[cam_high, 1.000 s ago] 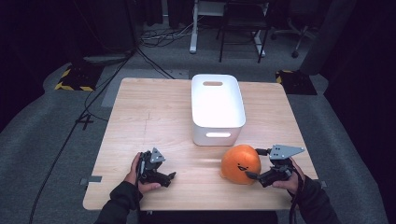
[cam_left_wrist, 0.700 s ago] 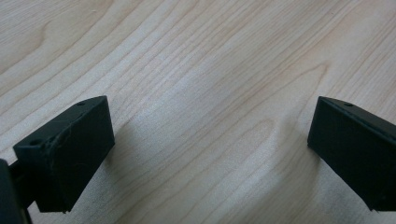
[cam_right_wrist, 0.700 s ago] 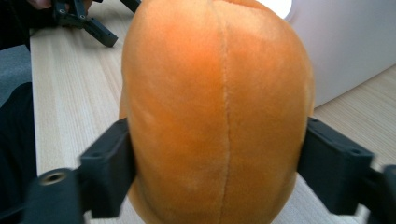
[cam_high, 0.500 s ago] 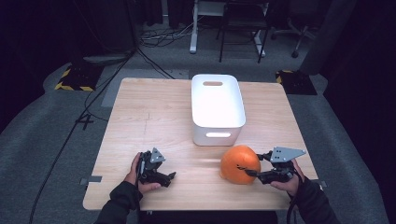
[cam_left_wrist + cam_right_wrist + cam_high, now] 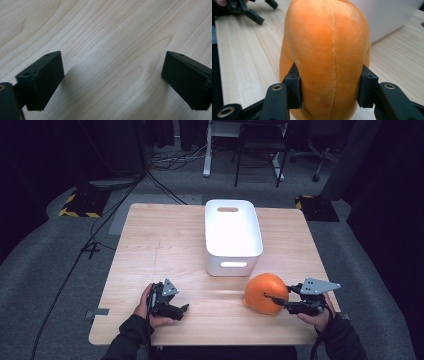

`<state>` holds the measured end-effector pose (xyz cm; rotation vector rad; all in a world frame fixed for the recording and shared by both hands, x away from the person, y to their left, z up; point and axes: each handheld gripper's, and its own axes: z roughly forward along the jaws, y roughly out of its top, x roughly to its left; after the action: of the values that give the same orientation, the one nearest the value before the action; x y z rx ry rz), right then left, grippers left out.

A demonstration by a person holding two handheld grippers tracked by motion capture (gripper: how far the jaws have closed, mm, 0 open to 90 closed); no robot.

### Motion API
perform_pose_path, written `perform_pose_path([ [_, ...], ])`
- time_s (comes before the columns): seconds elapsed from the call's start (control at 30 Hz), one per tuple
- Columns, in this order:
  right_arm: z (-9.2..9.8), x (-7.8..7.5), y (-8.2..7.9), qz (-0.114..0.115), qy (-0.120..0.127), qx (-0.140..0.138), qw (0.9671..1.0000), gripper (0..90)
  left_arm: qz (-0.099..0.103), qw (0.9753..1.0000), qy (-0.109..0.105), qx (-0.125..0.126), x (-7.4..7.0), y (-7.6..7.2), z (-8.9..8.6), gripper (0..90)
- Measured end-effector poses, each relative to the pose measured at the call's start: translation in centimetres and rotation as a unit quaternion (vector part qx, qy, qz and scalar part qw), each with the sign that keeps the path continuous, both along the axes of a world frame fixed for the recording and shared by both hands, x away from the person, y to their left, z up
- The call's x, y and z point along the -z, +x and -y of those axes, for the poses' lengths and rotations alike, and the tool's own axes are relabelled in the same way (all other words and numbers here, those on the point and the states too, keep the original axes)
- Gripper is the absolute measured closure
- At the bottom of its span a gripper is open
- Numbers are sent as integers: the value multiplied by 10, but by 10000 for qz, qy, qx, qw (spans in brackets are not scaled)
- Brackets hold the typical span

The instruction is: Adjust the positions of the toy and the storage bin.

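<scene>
Right claw (image 5: 274,301) is gripping a round orange plush toy (image 5: 265,293), shaped like a pumpkin or an orange, at the near right part of the wooden worktop (image 5: 165,245). In the right gripper view the two black jaws are pressing into the toy's (image 5: 328,55) soft sides, one on each flank, and the fabric is bulging a little around them, so the claw (image 5: 329,91) is closed about halfway onto the toy rather than fully shut. The toy is sitting just in front of the near right corner of a white plastic bin (image 5: 233,236), which is standing open-topped in the middle of the worktop, its long side running away from the person. This placement is suggesting that the toy is being picked up to go into the bin, which is appearing empty from above.

Left claw (image 5: 181,309) is resting low at the near left of the worktop, well apart from the toy and the bin, seemingly parked out of the way while the right hand is working. In the left gripper view its jaws are standing wide apart over bare wood grain (image 5: 110,50), holding nothing.
</scene>
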<state>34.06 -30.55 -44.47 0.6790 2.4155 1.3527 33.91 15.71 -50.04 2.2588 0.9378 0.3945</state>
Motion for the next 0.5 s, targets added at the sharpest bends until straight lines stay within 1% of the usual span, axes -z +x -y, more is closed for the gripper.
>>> perform_pose_path([
  [0.07, 7, 0, 1, 8, 8, 140, 9999, 497, 15, 9999, -25, 106, -1, 0, 1, 165],
  [0.1, 11, 0, 1, -7, 17, 224, 9997, 496, 95, 9999, 38, 108, -1, 1, 2, 170],
  [0.13, 15, 0, 3, 11, 10, 292, 9996, 494, 81, 9999, 16, 130, -1, 1, 3, 154],
  [0.17, 19, 0, 3, -7, 9, 378, 9993, 493, 50, 9998, -13, 175, -1, 2, 3, 162],
  [0.2, 23, 0, 5, -3, 25, 469, 9989, 492, 6, 9998, -65, 170, 0, 3, 4, 161],
  [0.23, 26, 0, 6, -6, 39, 573, 9983, 491, 65, 9997, -48, 220, 0, 5, 4, 164],
  [0.27, 30, 1, 7, 9, 52, 651, 9979, 491, 54, 9997, -100, 215, 0, 6, 4, 168],
  [0.33, 38, 2, 11, -80, 177, 873, 9960, 489, 70, 9996, -73, 248, 0, 8, 6, 170],
  [0.37, 42, 3, 14, -60, 192, 966, 9951, 489, 140, 9996, -21, 245, -1, 9, 7, 171],
  [0.4, 45, 3, 15, -70, 201, 1051, 9942, 488, 156, 9995, -50, 274, -1, 9, 8, 181],
  [0.43, 47, 3, 16, -75, 240, 1168, 9928, 487, 125, 9994, -69, 319, -2, 10, 8, 196],
  [0.5, 50, 3, 18, -13, 208, 1325, 9910, 482, 179, 9993, -167, 294, -5, 12, 10, 202],
])
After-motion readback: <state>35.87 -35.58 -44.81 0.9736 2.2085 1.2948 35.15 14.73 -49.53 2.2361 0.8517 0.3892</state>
